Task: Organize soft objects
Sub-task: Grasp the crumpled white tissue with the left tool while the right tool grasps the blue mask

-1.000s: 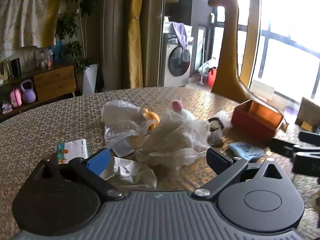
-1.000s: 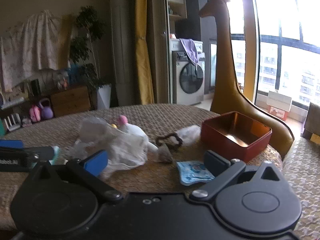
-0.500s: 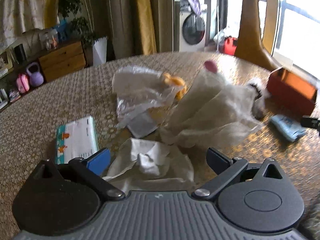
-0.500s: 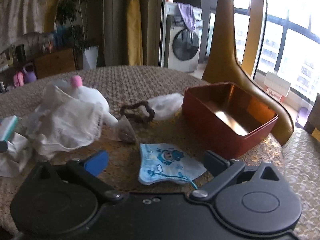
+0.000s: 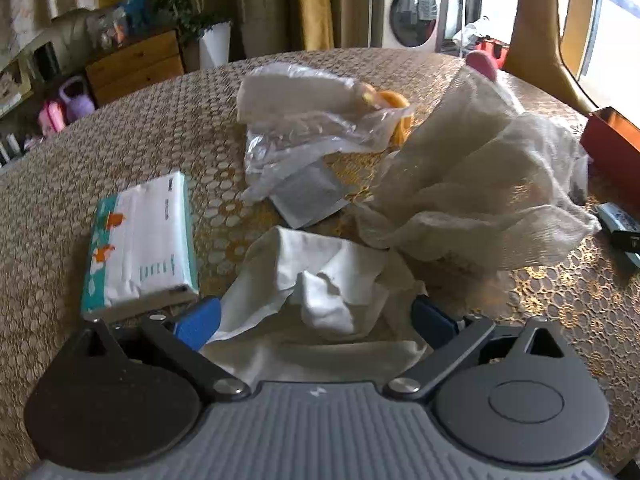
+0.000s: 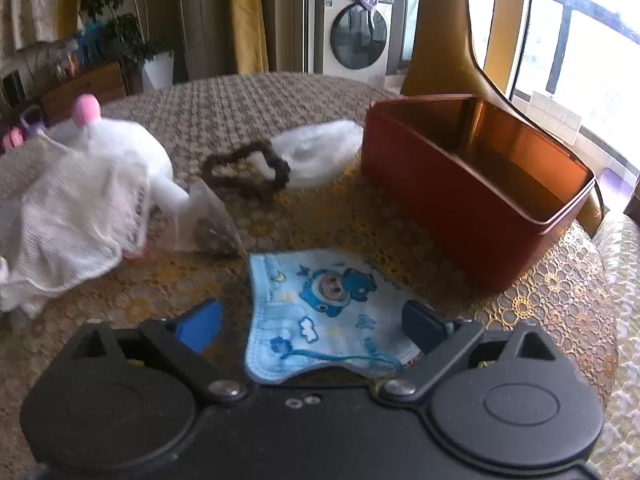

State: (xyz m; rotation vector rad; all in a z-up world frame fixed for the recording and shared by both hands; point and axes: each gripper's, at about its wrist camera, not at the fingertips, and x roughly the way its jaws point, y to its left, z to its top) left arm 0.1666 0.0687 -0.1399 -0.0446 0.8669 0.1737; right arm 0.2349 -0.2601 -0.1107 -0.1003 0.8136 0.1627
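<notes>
Right wrist view | my right gripper (image 6: 312, 322) has dropped over the blue face mask (image 6: 324, 312), jaws closing, not yet pinching | left gripper (image 5: 316, 320) spread over crumpled tissue (image 5: 320, 280); pickups imminent.

Bkgd: washing machine (image 6: 354, 36), potted plant (image 6: 120, 32), wooden dresser (image 5: 134, 66), yellow curtain (image 6: 248, 16), pink/purple toys (image 5: 66, 106).

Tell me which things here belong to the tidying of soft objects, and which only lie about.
Belong to the job:
- blue mask, between the closing right gripper
- crumpled tissue, at the left gripper
- white cloth
- scrunchie
- red box

Just lying about:
- tissue pack
- washing machine
</notes>
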